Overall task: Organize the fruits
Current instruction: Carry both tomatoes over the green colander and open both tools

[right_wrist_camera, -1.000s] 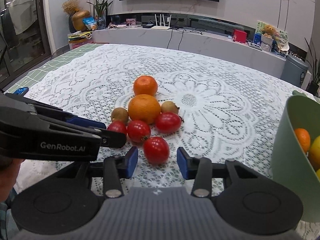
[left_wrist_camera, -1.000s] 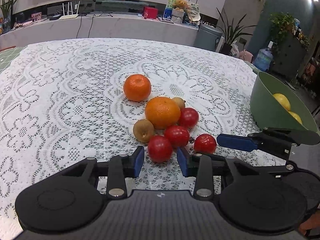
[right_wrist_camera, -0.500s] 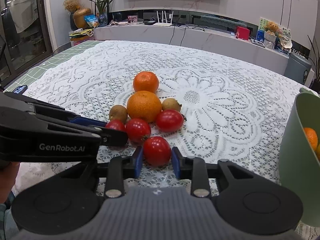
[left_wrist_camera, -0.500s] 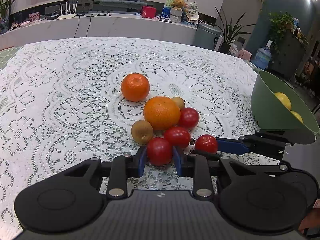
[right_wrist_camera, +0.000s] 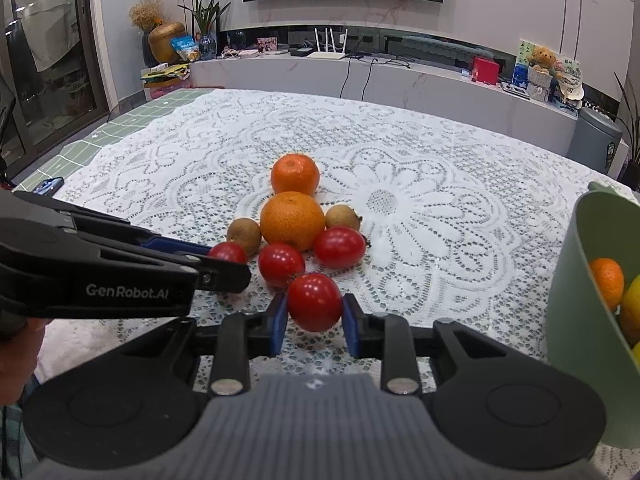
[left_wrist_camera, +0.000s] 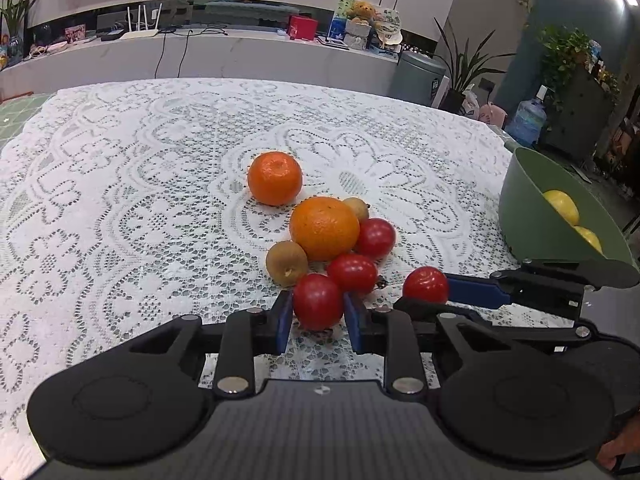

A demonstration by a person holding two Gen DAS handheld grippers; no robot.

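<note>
Tomatoes: left gripper (left_wrist_camera: 317, 316) and right gripper (right_wrist_camera: 314, 319) each clench one (left_wrist_camera: 318, 301) (right_wrist_camera: 315, 302), presumably for the green bowl (right_wrist_camera: 576, 300) rightward.

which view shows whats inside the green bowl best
The right wrist view: the green bowl shows an orange fruit and yellow fruit. The left wrist view shows mostly its outer wall, with only two yellow fruits.

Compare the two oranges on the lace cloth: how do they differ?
The near orange looks bigger and paler than the far orange, which is deeper orange. The near orange is crowded by kiwis and tomatoes; the far orange has fruit only on its near side. Both are round, lie on the lace cloth, and are not gripped.
</note>
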